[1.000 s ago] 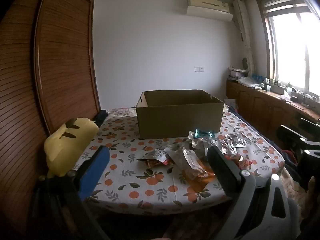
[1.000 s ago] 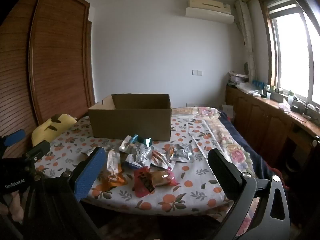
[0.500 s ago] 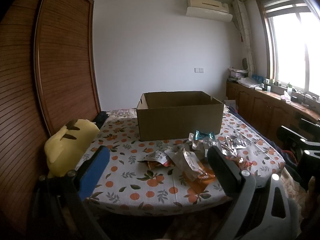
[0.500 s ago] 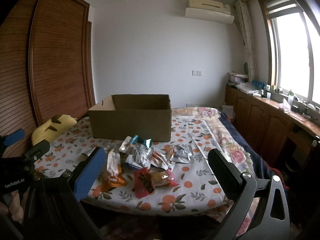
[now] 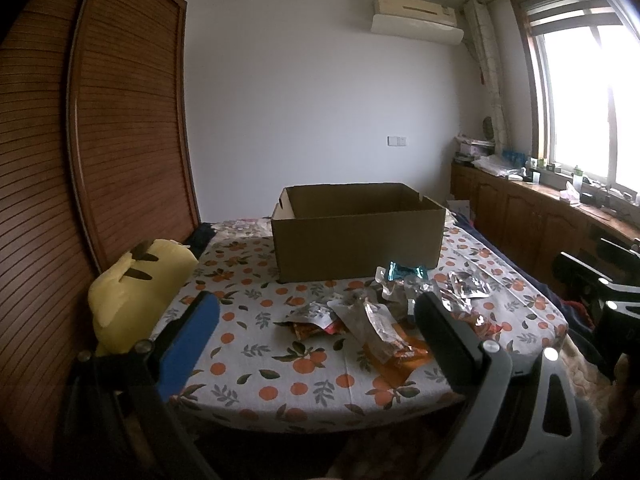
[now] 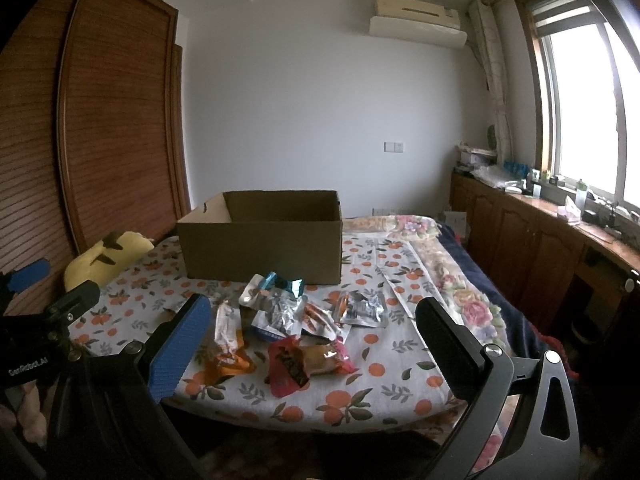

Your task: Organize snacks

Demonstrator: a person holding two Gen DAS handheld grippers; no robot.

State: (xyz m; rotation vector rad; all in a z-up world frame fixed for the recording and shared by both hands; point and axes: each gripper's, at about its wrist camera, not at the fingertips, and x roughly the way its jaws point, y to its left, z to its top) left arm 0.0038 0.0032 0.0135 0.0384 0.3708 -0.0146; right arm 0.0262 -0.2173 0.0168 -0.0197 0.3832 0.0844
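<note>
The left hand-held gripper (image 5: pixel 316 324) and the right hand-held gripper (image 6: pixel 312 328) both hover with fingers spread wide, pinching nothing. The snack packets (image 6: pixel 288 328) lie heaped on the orange-print bed (image 6: pixel 384 384), just ahead of and between the right gripper's fingers; their printing is too small to read. Beyond them stands an open cardboard box (image 6: pixel 262 250). The left gripper's body, seen at the right view's left edge, carries a white label, seemingly "GenRobot.AI" (image 6: pixel 27 369).

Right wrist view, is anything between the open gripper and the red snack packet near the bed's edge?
Nothing visible blocks it: the right gripper is open and the red snack packet lies in front of it.
</note>
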